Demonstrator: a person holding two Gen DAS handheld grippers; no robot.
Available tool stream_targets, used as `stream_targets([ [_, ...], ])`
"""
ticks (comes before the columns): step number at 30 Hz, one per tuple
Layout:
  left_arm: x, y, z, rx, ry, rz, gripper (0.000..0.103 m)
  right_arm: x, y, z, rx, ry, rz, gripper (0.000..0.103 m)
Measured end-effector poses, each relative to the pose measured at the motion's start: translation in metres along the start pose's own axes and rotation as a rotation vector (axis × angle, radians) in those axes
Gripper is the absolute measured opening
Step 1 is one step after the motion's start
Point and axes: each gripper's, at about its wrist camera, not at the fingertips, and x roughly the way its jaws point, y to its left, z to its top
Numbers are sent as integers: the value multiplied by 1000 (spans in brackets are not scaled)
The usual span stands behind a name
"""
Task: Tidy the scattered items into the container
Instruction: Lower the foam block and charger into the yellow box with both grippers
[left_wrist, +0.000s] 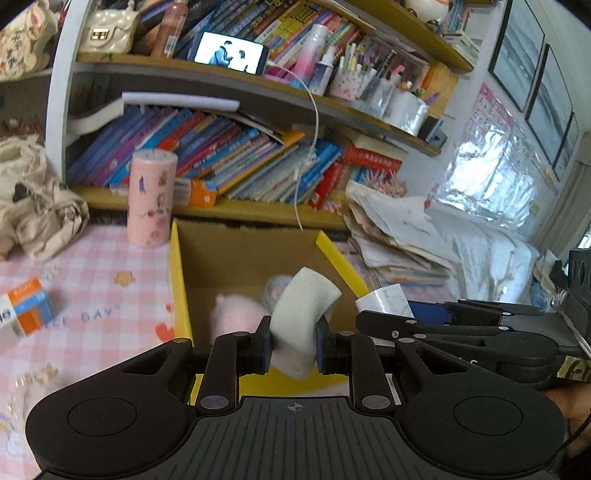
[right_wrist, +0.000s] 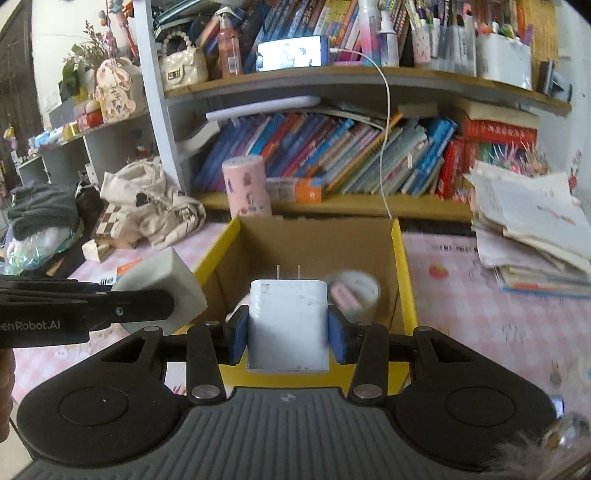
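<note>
- Left gripper: jaws clamped tight on a curved, speckled grey-white block. The block rises between the blue pads and leans toward 1 o'clock, above the near end of the box.
- Right gripper: jaws closed on a white plug-in charger. The blue pads press on both its sides and its two prongs point up at 12 o'clock. It hangs over the near rim of the box.
- Container: an open cardboard box with yellow rims stands on the pink checked tablecloth, directly ahead of both grippers.
- Contents of the box, left wrist view: a pale pink soft item on the floor, and a blurred round grey item behind the held block at 12 o'clock. In the right wrist view a round lidded tub lies at the charger's 2 o'clock; its detail is too blurred to read.
- Outside the box: a small orange, blue and white carton lies on the cloth at the box's 9 o'clock, well apart from it.
- A pink printed cylinder stands upright just beyond the box's far left corner, at 11 o'clock.
- A beige cloth bag lies crumpled at the cloth's far left edge; a stack of papers sits at the box's 2 o'clock.
- Both grippers sit side by side, the right one showing at 3 o'clock in the left wrist view.
</note>
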Motion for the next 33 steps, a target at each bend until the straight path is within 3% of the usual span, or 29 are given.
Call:
stream_targets([
  [11,65,10,30,16,67,133,21,67,-25,38,-107,41,63,41],
  [16,105,16,38,49,142,183,21,113,-32,47,-198,121,56,41],
  [23,156,28,41,30,245,235,21,176,-37,48,-328,304,61,41],
  [33,191,35,49,62,314,325,25,209,-34,58,-373,357,116,41],
])
